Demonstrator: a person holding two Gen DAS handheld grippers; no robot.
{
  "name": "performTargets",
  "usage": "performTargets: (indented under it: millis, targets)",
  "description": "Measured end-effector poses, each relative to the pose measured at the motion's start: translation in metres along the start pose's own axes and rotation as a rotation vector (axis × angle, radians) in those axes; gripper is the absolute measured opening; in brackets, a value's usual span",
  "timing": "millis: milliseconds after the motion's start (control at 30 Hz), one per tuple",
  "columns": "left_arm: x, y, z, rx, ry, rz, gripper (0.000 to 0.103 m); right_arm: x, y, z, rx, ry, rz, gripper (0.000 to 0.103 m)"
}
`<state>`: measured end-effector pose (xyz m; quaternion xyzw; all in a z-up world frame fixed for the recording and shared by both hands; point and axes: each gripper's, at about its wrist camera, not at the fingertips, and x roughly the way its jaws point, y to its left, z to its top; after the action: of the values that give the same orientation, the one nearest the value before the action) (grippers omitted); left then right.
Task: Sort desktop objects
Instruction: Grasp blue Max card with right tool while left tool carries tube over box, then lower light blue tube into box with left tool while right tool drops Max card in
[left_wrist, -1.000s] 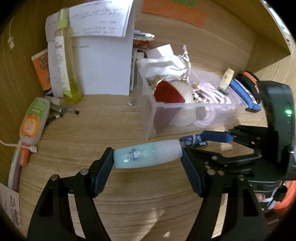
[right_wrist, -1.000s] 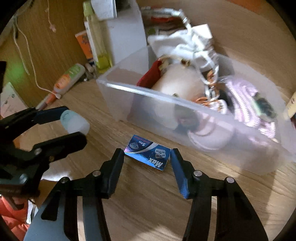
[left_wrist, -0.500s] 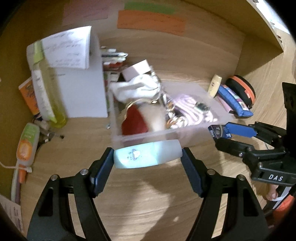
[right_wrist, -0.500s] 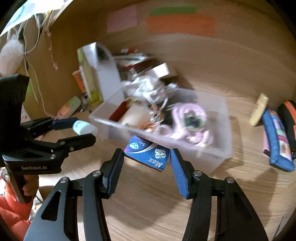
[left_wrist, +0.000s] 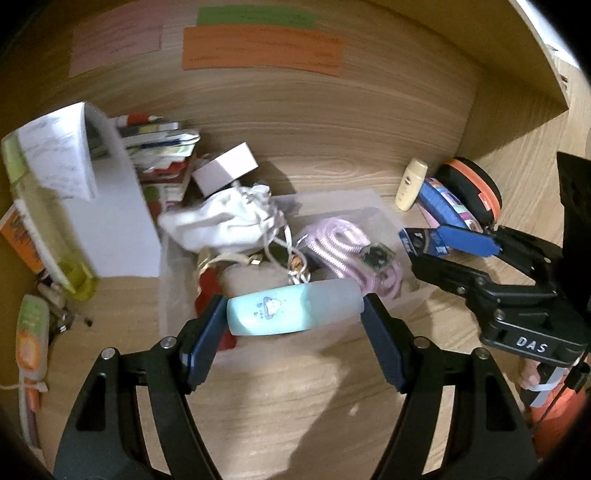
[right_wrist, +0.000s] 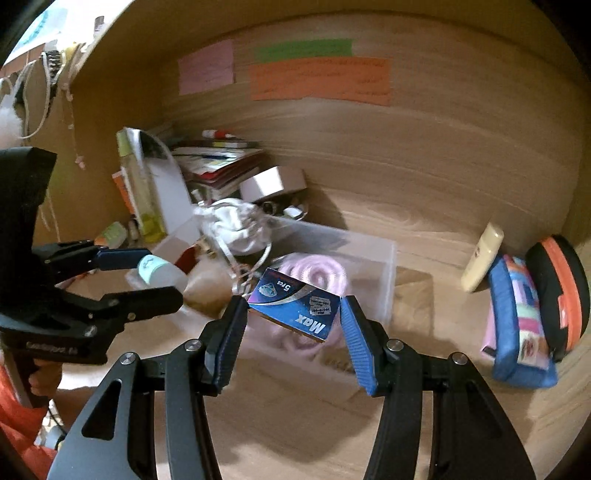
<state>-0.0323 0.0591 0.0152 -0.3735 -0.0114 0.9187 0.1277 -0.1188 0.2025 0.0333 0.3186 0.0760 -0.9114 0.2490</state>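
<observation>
**A:** Both hands loaded above the desk: the left gripper, centre of its own view, pinches a pale blue bottle crosswise between its pads, while the right gripper clamps a small blue box marked "Max", tilted, at the middle of its frame

**B:** And the clear bin?

**A:** Just behind both loads, already crowded: a white cloth pouch, a pink coiled cord and a red item lie inside. Neither held piece is in it yet

**B:** So how much sorting remains?

**A:** By the look of it, plenty. Two items are lifted but undelivered, and loose things line the edges: a cream tube, a blue pencil case and an orange-rimmed case at right, a green-and-orange tube at lower left, a yellow-green bottle by the papers
</observation>
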Motion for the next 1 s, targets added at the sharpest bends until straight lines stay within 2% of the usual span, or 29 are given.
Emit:
performTargets:
  millis: [367,467,633,767,900,1000]
  targets:
    - [0.043,-0.015,0.016,0.039,0.047,0.046,0.073,0.048,-0.024,0.020,0.008,0.051,-0.010,0.049]
    - [0.049,-0.011,0.016,0.023,0.065,0.022,0.073,0.058,-0.028,0.019,0.013,0.069,-0.014,0.050]
    - [0.044,-0.006,0.016,0.003,0.049,-0.001,0.073,0.067,-0.030,0.016,0.018,0.104,-0.011,0.050]
    - [0.041,-0.005,0.018,0.003,0.032,0.007,0.073,0.059,-0.027,0.016,0.011,0.086,-0.017,0.062]
    - [0.032,-0.007,0.017,0.015,0.013,0.008,0.074,0.045,-0.024,0.016,0.008,0.056,-0.037,0.069]
    - [0.026,-0.007,0.015,0.020,0.004,0.020,0.083,0.034,-0.023,0.014,0.021,0.051,-0.031,0.071]
